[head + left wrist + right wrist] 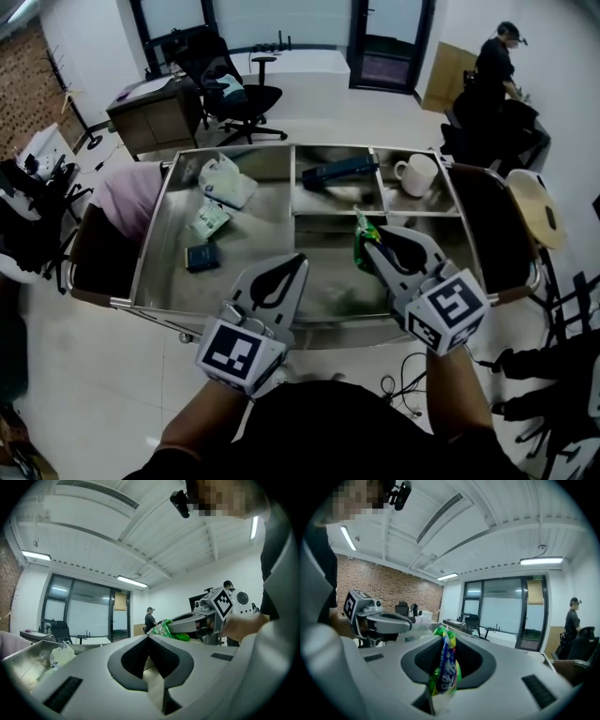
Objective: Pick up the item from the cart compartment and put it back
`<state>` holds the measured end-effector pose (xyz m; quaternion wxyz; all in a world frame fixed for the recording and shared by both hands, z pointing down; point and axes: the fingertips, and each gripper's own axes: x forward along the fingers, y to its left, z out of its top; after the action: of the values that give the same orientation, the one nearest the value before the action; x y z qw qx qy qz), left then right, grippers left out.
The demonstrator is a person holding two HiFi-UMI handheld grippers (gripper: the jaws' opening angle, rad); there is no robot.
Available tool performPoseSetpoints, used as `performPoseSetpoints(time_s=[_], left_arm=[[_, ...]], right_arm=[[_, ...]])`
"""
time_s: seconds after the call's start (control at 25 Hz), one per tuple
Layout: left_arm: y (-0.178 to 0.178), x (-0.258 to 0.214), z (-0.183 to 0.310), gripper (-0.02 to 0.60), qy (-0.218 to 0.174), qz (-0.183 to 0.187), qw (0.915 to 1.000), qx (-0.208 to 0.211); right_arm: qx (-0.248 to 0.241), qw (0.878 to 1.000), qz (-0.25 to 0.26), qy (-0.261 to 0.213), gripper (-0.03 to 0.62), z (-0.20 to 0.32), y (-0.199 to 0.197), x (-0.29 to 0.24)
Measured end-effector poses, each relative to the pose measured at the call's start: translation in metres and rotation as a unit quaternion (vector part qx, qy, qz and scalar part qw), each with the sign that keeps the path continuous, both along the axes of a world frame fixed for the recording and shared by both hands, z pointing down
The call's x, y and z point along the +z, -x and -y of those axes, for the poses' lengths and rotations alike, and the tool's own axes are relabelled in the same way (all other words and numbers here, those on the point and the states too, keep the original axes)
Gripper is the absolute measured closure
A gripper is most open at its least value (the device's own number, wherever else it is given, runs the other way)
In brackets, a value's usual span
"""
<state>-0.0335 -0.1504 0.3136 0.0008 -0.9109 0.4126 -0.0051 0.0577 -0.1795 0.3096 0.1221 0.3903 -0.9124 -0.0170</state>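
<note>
Green snack packet held above the cart; other gripper empty.

Head view: the right gripper (371,240) is clamped on a crinkled green plastic snack packet (364,247), which is held over the stainless-steel compartment cart (150,246) near its centre dividers. A white ceramic mug (415,174) stands in the far right compartment. Left gripper view: the left gripper (149,637) has its jaws closed together with nothing between them. Right gripper view: the packet (446,667) is pinched upright between the jaws.
</note>
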Motion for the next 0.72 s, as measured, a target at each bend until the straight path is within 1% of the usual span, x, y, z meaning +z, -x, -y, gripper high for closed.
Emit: performPoseSetpoints(time_s=[0.16,0.32,0.44,0.56,0.64,0.72], left_arm=[[0.003,0.0,0.002,0.581,-0.001,-0.002,1.0,-0.002],[0.006,0.0,0.003,0.581,-0.001,-0.003,1.0,-0.003],[0.007,0.002,0.002,0.581,0.001,-0.004,1.0,-0.004],[0.009,0.004,0.0,0.581,0.003,-0.005,1.0,-0.005],[0.01,0.006,0.0,0.581,0.006,-0.006,0.9999,-0.006],[0.011,0.008,0.001,0.581,0.008,-0.008,0.9999,-0.008]], right_arm=[[-0.015,0.998,-0.058,-0.013,0.507,0.018,0.018,0.008],[-0.03,0.99,-0.135,-0.028,0.507,0.034,0.033,0.024],[-0.043,0.978,-0.2,-0.031,0.507,0.043,0.039,0.043],[-0.057,0.962,-0.263,-0.037,0.507,0.051,0.043,0.063],[-0.064,0.953,-0.293,-0.041,0.507,0.055,0.045,0.073],[-0.069,0.948,-0.309,-0.041,0.507,0.058,0.048,0.081]])
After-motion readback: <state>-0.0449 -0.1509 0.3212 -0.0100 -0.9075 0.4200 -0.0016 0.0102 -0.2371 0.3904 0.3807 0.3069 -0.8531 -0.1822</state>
